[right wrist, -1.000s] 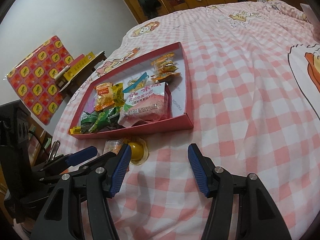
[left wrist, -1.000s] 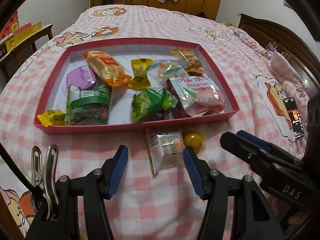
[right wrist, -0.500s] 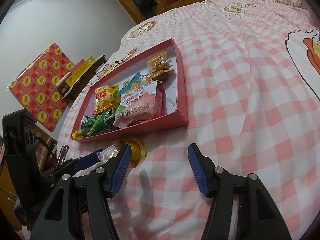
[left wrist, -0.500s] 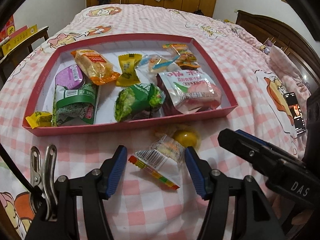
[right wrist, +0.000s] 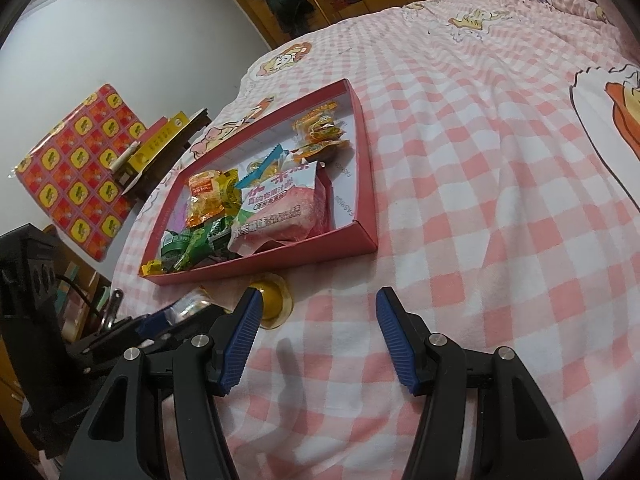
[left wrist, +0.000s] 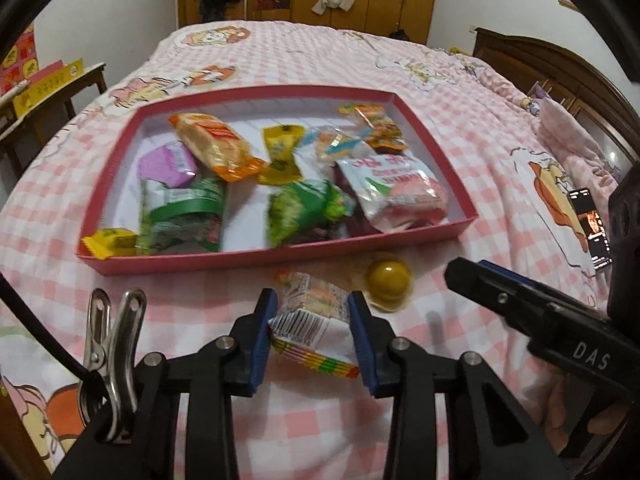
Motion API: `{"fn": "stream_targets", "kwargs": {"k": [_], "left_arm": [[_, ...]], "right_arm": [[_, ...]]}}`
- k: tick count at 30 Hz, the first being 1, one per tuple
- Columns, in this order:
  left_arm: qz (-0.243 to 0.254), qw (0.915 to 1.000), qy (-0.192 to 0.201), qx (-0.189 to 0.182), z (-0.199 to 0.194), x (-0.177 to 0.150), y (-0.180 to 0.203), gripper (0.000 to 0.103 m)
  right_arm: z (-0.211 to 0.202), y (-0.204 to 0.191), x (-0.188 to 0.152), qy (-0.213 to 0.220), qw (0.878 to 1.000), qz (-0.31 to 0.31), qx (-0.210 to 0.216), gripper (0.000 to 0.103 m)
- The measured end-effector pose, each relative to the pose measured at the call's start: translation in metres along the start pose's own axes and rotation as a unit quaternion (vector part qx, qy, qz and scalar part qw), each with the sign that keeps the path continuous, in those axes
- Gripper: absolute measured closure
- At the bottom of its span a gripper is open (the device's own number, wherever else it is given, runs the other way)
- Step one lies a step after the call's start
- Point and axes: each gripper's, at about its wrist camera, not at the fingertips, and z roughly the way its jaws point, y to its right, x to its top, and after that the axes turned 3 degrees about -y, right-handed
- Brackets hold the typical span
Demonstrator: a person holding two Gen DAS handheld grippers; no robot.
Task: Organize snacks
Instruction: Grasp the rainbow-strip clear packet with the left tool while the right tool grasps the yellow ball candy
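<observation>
**Lift the packet clear before carrying it to the tray**

Pink checked bedding [left wrist: 460, 128] carries everything. Just in front of the tray's near wall lies a clear snack packet [left wrist: 308, 312], and the left gripper [left wrist: 312, 312] has just been closing on it, its blue pads now pressing both sides. Lift straight up first, I'd say, so the crinkly wrapper doesn't slip or drag, then clear the red tray [left wrist: 256, 258] wall and set it in a bare patch among the snacks. A yellow jelly cup [left wrist: 390, 280] sits just beside the packet. The right gripper [right wrist: 316, 336] hovers half open, empty, near that cup.
</observation>
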Motion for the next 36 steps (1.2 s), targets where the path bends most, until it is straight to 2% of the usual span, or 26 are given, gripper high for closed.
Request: {"fn": "stream_targets", "kwargs": {"k": [12,27,30,35,36], "left_arm": [[-0.034,0.9993,0.007,0.011,-0.005,-0.009,-0.035,0.065],[-0.057,0.9982,-0.003,-0.019,0.006,-0.013,-0.051,0.064],[-0.06,0.9979,-0.002,-0.025,0.006,-0.014,-0.053,0.064],[-0.064,0.9975,-0.003,-0.032,0.006,-0.014,-0.057,0.064],[-0.063,0.9975,-0.003,-0.032,0.006,-0.014,-0.056,0.064]], "right_arm": [[0.015,-0.029,0.0,-0.02,0.999,-0.041,-0.013,0.043],[0.049,-0.061,0.005,-0.046,0.991,-0.106,-0.065,0.043],[0.052,-0.063,0.005,-0.047,0.99,-0.114,-0.074,0.046],[0.054,-0.065,0.003,-0.04,0.987,-0.124,-0.096,0.061],[0.054,-0.065,0.002,-0.039,0.987,-0.125,-0.096,0.062]]}}
